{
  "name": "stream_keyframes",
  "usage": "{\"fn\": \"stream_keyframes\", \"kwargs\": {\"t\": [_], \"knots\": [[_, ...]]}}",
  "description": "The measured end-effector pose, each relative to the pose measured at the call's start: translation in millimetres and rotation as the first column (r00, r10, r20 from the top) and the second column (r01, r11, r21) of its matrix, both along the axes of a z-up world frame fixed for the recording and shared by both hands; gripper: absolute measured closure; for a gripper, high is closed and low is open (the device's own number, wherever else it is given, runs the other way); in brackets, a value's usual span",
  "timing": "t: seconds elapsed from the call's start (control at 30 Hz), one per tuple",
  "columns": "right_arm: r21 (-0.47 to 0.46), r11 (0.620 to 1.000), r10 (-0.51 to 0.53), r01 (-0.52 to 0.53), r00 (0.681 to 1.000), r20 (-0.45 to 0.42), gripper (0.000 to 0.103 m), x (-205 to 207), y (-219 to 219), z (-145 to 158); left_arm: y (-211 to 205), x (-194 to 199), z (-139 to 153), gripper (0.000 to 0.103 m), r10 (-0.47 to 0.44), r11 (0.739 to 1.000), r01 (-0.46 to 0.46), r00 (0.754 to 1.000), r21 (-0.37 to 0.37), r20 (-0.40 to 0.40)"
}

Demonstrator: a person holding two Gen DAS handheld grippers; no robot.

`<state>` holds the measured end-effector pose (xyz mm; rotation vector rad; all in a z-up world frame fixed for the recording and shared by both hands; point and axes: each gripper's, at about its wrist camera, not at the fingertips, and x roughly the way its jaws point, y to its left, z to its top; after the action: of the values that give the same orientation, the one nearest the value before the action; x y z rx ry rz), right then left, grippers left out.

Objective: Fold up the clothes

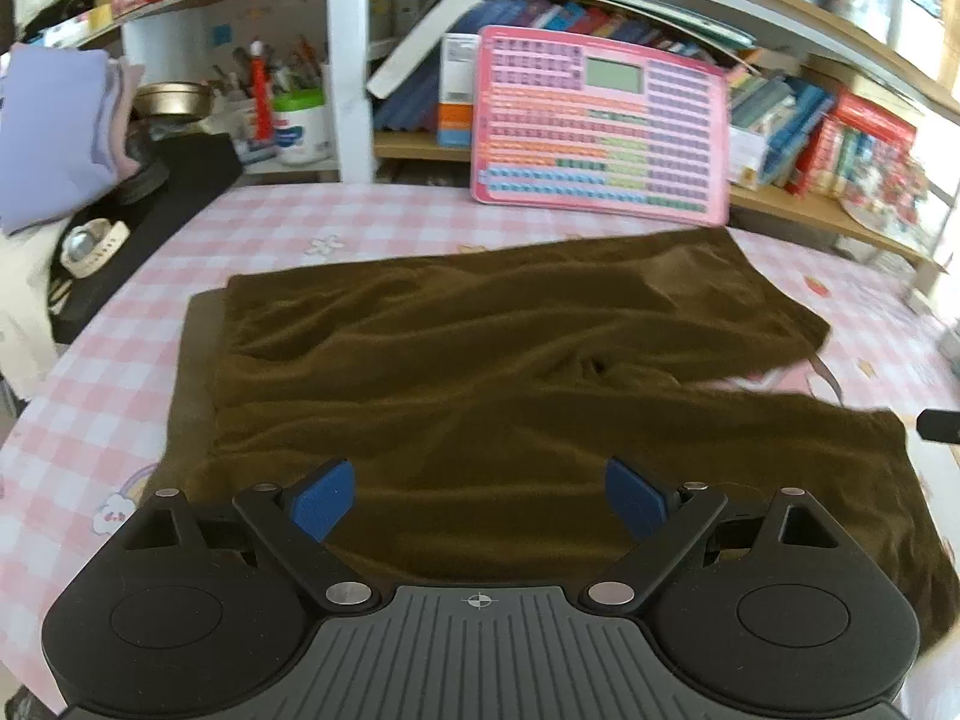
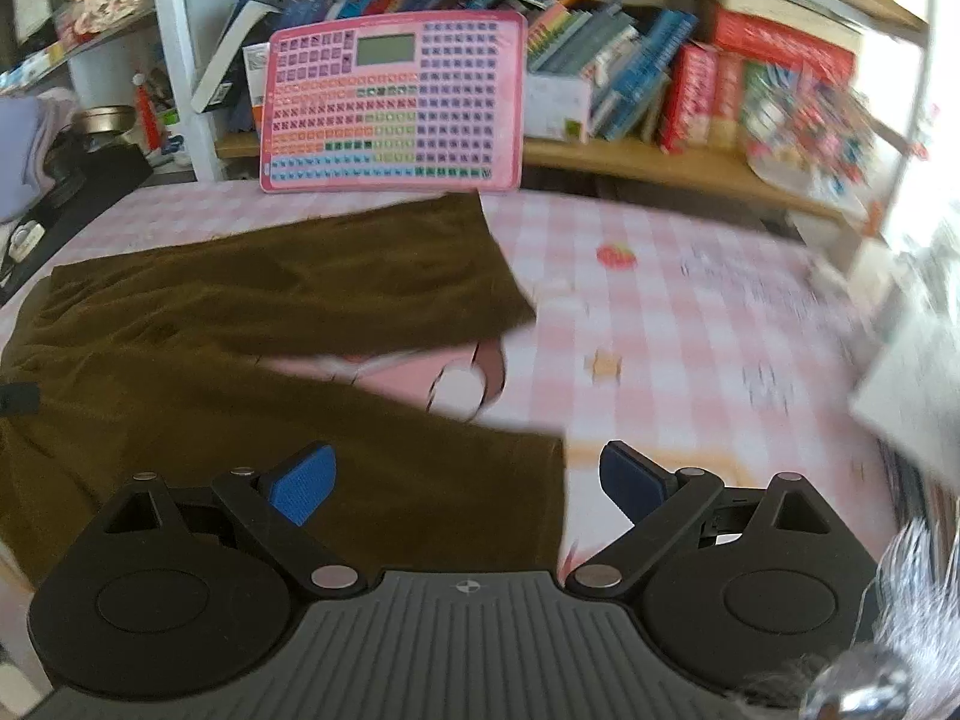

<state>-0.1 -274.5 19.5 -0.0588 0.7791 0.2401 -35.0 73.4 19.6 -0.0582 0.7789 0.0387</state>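
A: Brown shorts (image 1: 510, 360) lie spread flat on our table, which is covered by a pink and white checked cloth (image 1: 90, 396). The waistband sits at the left and the two legs run off to the right, with a wedge of cloth showing between them.

B: What do we see at the far left?

A: From the left wrist view, a folded lilac garment (image 1: 54, 126), then a black mat (image 1: 180, 192) with a pale wristwatch (image 1: 90, 246) on it. Behind these stand a metal bowl (image 1: 174, 99) and a white tub with a green lid (image 1: 300, 126).

B: And our left gripper (image 1: 477, 501)?

A: It hovers over the near leg of the shorts. Its jaws stand wide apart and its blue pads (image 1: 321, 498) hold nothing.

B: What is in the middle?

A: A pink keyboard toy (image 1: 600, 126) leans against the shelf, just behind the far leg.

B: And further right?

A: Our right gripper (image 2: 465, 486) hangs over the hem of the near leg. Its jaws are also spread wide and empty, with the left pad over fabric and the right pad over bare cloth. Beyond are a strawberry print (image 2: 615, 255) and a row of books (image 2: 630, 72) on the shelf.
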Motion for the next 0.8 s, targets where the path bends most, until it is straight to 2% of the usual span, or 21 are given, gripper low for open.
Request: {"fn": "stream_keyframes", "kwargs": {"t": [0.1,0.27,0.43,0.63,0.8], "knots": [[0.005,0.999,0.053,-0.053,0.999,0.004,0.008,31,-10,2,2,8,5,0.01,0.039,0.999,-0.039,0.999,0.016,0.003],[0.028,0.99,0.138,-0.138,0.99,-0.004,0.008,75,-19,-1,3,21,12,0.01,0.081,0.993,-0.081,0.997,0.084,0.003],[0.031,0.974,0.225,-0.224,0.974,-0.017,0.008,118,-20,-8,1,27,18,0.01,0.133,0.986,-0.133,0.991,0.102,0.011],[-0.007,0.948,0.319,-0.319,0.948,-0.006,0.011,172,-10,-17,-8,28,18,0.01,0.145,0.98,-0.143,0.989,0.142,-0.005],[-0.003,0.927,0.376,-0.376,0.927,-0.014,0.014,210,1,-26,-12,24,19,0.01,0.164,0.972,-0.159,0.986,0.174,-0.015]]}}
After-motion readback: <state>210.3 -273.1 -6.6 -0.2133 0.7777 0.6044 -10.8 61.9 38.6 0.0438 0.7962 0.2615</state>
